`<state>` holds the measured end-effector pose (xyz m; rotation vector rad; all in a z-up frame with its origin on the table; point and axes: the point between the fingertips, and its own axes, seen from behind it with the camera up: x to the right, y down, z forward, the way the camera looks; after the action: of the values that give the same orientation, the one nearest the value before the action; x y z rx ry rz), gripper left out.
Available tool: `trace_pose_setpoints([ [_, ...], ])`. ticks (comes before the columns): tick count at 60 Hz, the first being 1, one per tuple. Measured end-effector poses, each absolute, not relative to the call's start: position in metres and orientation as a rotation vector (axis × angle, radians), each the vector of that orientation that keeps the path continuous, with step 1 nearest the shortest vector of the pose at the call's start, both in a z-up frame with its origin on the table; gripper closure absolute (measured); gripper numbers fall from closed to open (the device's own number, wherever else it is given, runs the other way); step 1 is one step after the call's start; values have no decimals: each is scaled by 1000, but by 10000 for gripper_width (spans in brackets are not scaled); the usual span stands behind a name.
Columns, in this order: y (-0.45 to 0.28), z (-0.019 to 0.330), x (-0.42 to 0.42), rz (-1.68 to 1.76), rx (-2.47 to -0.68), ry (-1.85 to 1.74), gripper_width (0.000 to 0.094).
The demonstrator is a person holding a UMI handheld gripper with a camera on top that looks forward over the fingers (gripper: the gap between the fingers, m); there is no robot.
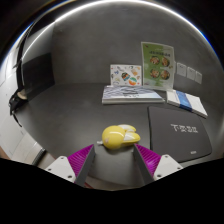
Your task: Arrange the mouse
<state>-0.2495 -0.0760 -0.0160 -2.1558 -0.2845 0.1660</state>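
A yellow mouse [120,136] lies on the grey desk at the left edge of a dark mouse mat [182,130]. My gripper [115,150] is open. The mouse sits right at the fingertips, between the tips of the two pink pads. The right fingertip [143,152] is close against its side. A small gap shows at the left fingertip [88,153].
Behind the mouse, a stack of papers and booklets [130,94] lies on the desk. Printed leaflets [157,65] stand against the back wall. More sheets [188,102] lie at the right. A dark object [20,98] stands at the left edge of the desk.
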Motion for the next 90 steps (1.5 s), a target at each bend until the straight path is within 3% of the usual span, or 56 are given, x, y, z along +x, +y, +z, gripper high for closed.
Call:
trace_pose_setpoints([
  [22, 4, -16, -274, 36, -2219, -80, 112],
  [28, 4, -18, -281, 24, -2205, -58, 446],
  [33, 3, -19, -280, 12, -2238, -16, 514],
  [43, 1, -14, -289, 1, -2286, -55, 565],
  [48, 7, 31, -298, 50, -2221, -74, 563],
  [57, 32, 176, -223, -36, -1945, -42, 565],
  [62, 35, 210, -147, -179, -1875, -23, 567],
  [68, 31, 181, -67, -188, -1923, 22, 568],
  [74, 39, 105, -13, -127, -2039, 59, 566],
  [83, 46, 27, -4, -38, -2150, 5, 565],
  [90, 48, 0, -1, -24, -2191, -20, 540],
])
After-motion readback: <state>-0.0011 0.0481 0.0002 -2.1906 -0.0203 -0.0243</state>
